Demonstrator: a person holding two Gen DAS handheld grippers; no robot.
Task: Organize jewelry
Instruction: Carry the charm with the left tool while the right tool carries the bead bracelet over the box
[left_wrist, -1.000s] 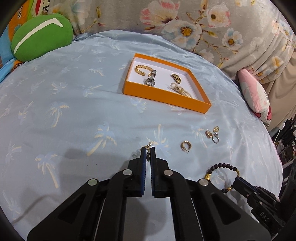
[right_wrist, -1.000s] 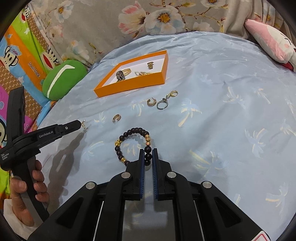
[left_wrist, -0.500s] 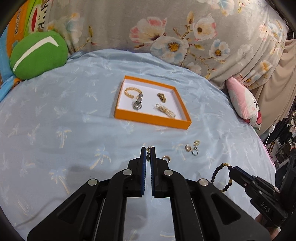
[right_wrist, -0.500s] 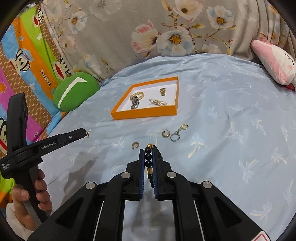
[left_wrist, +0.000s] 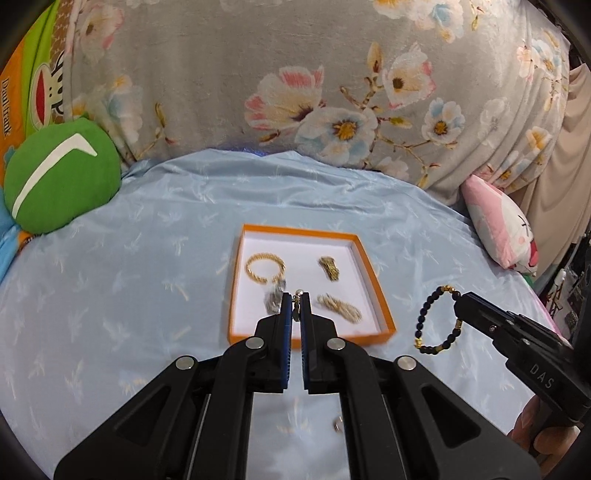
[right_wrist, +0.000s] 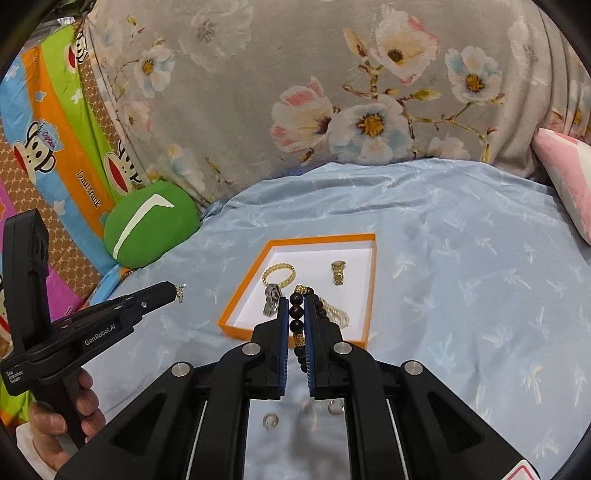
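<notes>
An orange tray (left_wrist: 373, 269) (right_wrist: 371, 280) with a white floor lies on the blue bedspread. It holds a gold bracelet (left_wrist: 264, 267), a gold ring (left_wrist: 330, 268), a gold chain (left_wrist: 340, 308) and a silver piece (right_wrist: 272, 297). My left gripper (left_wrist: 295, 301) is shut on a small pearl earring (left_wrist: 296, 303) and hangs above the tray's near side. My right gripper (right_wrist: 296, 306) is shut on a black bead bracelet (right_wrist: 297, 317) (left_wrist: 437, 321), lifted just right of the tray.
Loose rings (right_wrist: 270, 420) lie on the bedspread (left_wrist: 129, 295) under the grippers. A green cushion (left_wrist: 59, 181) sits at the far left, a pink pillow (left_wrist: 498, 236) at the right. A floral cloth (left_wrist: 295, 74) rises behind.
Both grippers have risen off the bedspread with their pieces and moved forward toward the tray. The loose rings have dropped below the fingers in view.
</notes>
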